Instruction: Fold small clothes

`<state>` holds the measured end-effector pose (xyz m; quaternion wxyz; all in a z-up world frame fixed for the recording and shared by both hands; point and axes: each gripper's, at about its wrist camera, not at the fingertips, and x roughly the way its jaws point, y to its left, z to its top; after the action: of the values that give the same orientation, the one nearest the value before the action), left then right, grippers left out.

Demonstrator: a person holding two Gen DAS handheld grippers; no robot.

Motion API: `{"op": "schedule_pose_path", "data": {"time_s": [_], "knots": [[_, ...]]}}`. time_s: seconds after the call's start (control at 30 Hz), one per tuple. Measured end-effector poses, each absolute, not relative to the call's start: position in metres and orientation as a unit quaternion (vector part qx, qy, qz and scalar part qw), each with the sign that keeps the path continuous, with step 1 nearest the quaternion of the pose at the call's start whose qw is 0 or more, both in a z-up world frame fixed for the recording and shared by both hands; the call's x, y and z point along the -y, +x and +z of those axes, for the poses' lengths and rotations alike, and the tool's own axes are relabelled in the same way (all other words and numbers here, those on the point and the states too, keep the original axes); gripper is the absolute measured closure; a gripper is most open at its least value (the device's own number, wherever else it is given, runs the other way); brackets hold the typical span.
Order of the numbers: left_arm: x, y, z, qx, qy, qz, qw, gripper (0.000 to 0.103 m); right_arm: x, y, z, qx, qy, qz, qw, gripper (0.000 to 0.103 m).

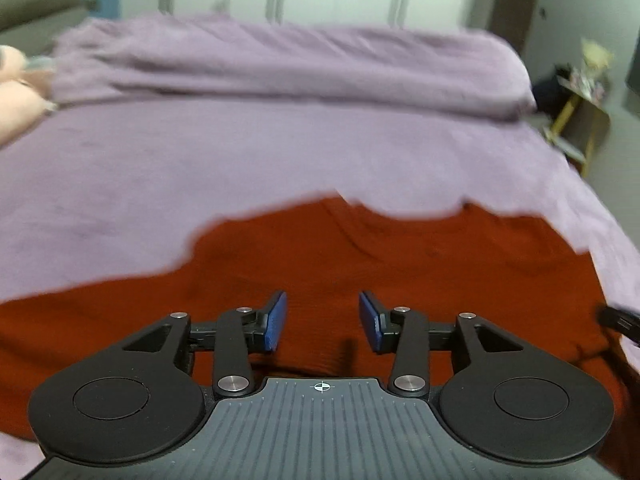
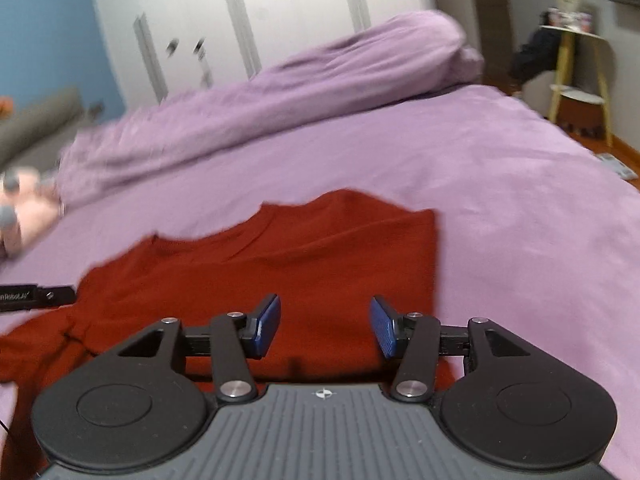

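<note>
On the bed (image 1: 280, 152) lay the red top (image 1: 360, 264), spread fairly flat on the purple sheet, neck edge toward the far side. Left gripper (image 1: 323, 320) sat over its near part, jaws apart, nothing between the pads (blue). Right gripper (image 2: 325, 328) likewise: jaws apart, empty, above the cloth. Rolled purple duvet (image 2: 320, 92) lay beyond; white wardrobe (image 2: 240, 20) behind, yellow side table (image 2: 576, 64) at right.

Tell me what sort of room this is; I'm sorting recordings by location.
Most likely a bedroom. A bed with a purple sheet fills the view, a rolled purple duvet lies along its far side, and white wardrobe doors stand behind. A red garment lies on the sheet.
</note>
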<state>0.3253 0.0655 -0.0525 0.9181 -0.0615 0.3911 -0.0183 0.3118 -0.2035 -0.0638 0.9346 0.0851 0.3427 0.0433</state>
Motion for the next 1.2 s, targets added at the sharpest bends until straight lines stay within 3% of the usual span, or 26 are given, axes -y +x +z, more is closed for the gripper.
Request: {"op": "schedule_pose_path", "data": {"time_s": [0.17, 0.3, 0.47, 0.63, 0.7, 0.8, 0.87, 0.9, 0.97, 1.03, 1.2], "knots": [[-0.048, 0.351, -0.085, -0.41, -0.028, 0.005, 0.912, 0.058, 0.171, 0.358, -0.097, -0.377, -0.03, 0.026, 0.925, 0.067], [-0.048, 0.372, -0.093, -0.411, -0.029, 0.023, 0.911, 0.058, 0.168, 0.376, -0.108, -0.356, -0.091, 0.012, 0.93, 0.067], [-0.04, 0.377, -0.093, -0.404, 0.021, 0.029, 0.914, 0.052, 0.175, 0.396, -0.109, -0.362, -0.075, 0.001, 0.929, 0.063], [-0.058, 0.347, -0.075, -0.41, -0.053, 0.03, 0.91, 0.05, 0.178, 0.364, -0.089, -0.357, -0.029, 0.034, 0.933, 0.061], [-0.062, 0.33, -0.075, -0.409, -0.073, 0.023, 0.91, 0.046, 0.173, 0.338, -0.089, -0.347, -0.038, 0.044, 0.936, 0.053], [-0.056, 0.328, -0.082, -0.415, -0.056, 0.022, 0.908, 0.042, 0.163, 0.327, -0.108, -0.348, -0.081, 0.039, 0.933, 0.051], [-0.053, 0.337, -0.088, -0.405, -0.037, 0.018, 0.913, 0.02, 0.159, 0.333, -0.108, -0.348, -0.088, 0.03, 0.933, 0.048], [-0.057, 0.343, -0.091, -0.401, -0.038, 0.018, 0.915, 0.017, 0.157, 0.339, -0.107, -0.351, -0.087, 0.022, 0.932, 0.041], [-0.068, 0.348, -0.091, -0.396, -0.072, 0.022, 0.915, 0.018, 0.155, 0.346, -0.107, -0.357, -0.09, 0.01, 0.93, 0.031], [-0.078, 0.344, -0.082, -0.398, -0.116, 0.027, 0.91, 0.021, 0.155, 0.343, -0.103, -0.363, -0.081, 0.006, 0.928, 0.03], [-0.133, 0.282, -0.065, -0.369, -0.212, 0.007, 0.905, 0.02, 0.179, 0.288, -0.082, -0.362, 0.065, 0.06, 0.928, 0.022]]}}
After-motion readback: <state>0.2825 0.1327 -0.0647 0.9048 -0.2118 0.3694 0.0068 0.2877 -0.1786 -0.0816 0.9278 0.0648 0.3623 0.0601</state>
